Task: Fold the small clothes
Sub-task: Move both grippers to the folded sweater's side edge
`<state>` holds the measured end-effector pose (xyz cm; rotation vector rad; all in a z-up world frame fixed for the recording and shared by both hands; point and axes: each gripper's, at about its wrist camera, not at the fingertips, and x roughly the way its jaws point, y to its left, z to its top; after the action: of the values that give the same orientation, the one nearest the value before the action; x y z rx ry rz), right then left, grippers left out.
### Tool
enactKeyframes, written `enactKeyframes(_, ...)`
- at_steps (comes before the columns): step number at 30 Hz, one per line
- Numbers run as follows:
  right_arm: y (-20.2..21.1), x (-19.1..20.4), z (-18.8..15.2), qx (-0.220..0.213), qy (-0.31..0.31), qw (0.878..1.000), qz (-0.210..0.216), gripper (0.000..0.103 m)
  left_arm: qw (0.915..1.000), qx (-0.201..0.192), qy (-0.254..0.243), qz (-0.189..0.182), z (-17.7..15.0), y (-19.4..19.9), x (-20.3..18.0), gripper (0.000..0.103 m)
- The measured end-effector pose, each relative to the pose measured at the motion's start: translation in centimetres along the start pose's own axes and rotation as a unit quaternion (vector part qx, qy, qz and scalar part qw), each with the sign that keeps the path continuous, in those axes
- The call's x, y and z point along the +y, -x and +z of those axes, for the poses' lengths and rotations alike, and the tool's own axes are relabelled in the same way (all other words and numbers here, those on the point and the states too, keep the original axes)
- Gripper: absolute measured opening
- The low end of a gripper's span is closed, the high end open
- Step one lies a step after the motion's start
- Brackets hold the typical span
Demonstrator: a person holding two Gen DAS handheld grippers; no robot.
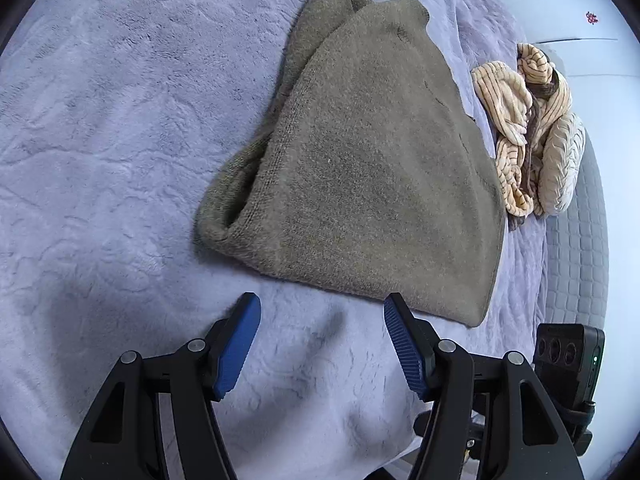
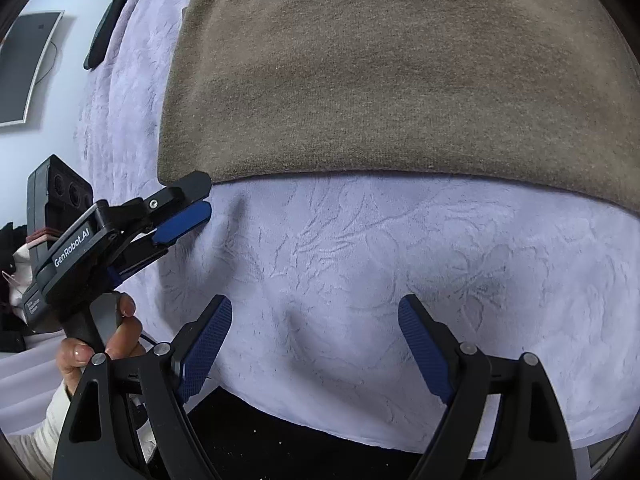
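An olive-brown knitted garment [image 1: 372, 168] lies folded on a lavender blanket [image 1: 100, 140]. In the left wrist view my left gripper [image 1: 321, 298] is open just short of the garment's near hem, with only blanket between its blue pads [image 1: 240, 344]. The right wrist view shows the same garment [image 2: 380, 72] filling the top. My right gripper [image 2: 314, 300] is open over bare blanket [image 2: 340, 248], a little short of the hem. My left gripper [image 2: 202, 200], held by a hand [image 2: 116, 340], reaches the hem's left corner.
A crumpled cream striped garment [image 1: 528, 128] lies beyond the folded one, near a grey quilted mattress [image 1: 576, 260]. The blanket's front edge drops to a dark floor [image 2: 300, 432]. A black object [image 2: 108, 28] lies at the bed's left edge, with a dark panel [image 2: 24, 68] beyond it.
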<state>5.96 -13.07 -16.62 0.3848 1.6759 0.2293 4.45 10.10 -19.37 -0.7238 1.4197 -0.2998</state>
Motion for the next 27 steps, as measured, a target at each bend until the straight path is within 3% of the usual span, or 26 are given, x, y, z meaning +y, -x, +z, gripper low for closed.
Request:
enactKeyframes(4, 0.1, -0.9, -0.1, 0.000, -0.008, 1.000, 0.007, 0.088, 0.9983, -0.023, 0.029, -0.044, 1.0, -0.9, 0.1, 0.066)
enactKeyframes(12, 0.7, -2.4, -0.2, -0.007, -0.020, 1.000, 0.015, 0.088, 0.9958, -0.049, 0.042, -0.065, 2.3, -3.0, -1.3, 0.066)
enactKeyframes(17, 1.7, -3.2, -0.4, -0.015, -0.025, 1.000, 0.012, 0.088, 0.9900, -0.081, 0.003, -0.115, 2.8, -1.0, -5.1, 0.066)
enactKeyframes(20, 2.4, -3.8, -0.5, -0.022, -0.029, 0.999, 0.007, 0.088, 0.9933, -0.082, -0.010, -0.081, 3.8, -1.8, -6.0, 0.066)
enactKeyframes(23, 3.1, -4.4, -0.5, -0.029, -0.032, 0.999, 0.002, 0.088, 0.9964, -0.066, 0.030, -0.045, 4.6, -3.7, -4.2, 0.065)
enactKeyframes(27, 3.6, -4.8, -0.5, -0.036, -0.026, 0.999, -0.006, 0.088, 0.9937, -0.077, 0.062, -0.053, 5.1, -3.7, -3.1, 0.065)
